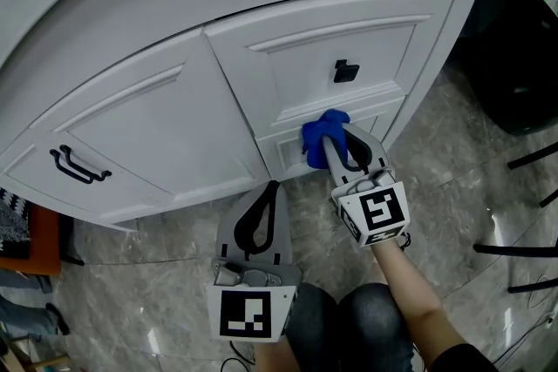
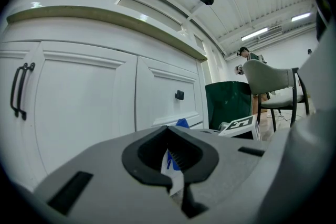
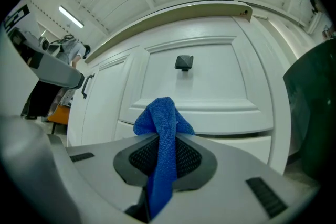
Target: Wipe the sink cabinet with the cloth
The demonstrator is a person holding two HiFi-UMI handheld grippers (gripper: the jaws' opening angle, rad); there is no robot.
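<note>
The white sink cabinet (image 1: 174,100) fills the upper part of the head view, with a door carrying a black handle (image 1: 78,165) and a drawer with a black knob (image 1: 345,71). My right gripper (image 1: 330,140) is shut on a blue cloth (image 1: 321,131), whose bunched end presses against the panel just below the drawer. In the right gripper view the cloth (image 3: 160,118) hangs through the jaws of the right gripper (image 3: 160,136), below the knob (image 3: 184,62). My left gripper (image 1: 272,186) hangs lower left, shut and holding nothing, a little off the cabinet front (image 2: 79,102).
A dark green bin (image 1: 514,74) stands right of the cabinet, also in the left gripper view as the bin (image 2: 228,102). A chair (image 2: 270,78) stands beyond it. Black chair legs (image 1: 532,157) cross the marble floor at right. An orange thing (image 1: 26,240) lies at far left.
</note>
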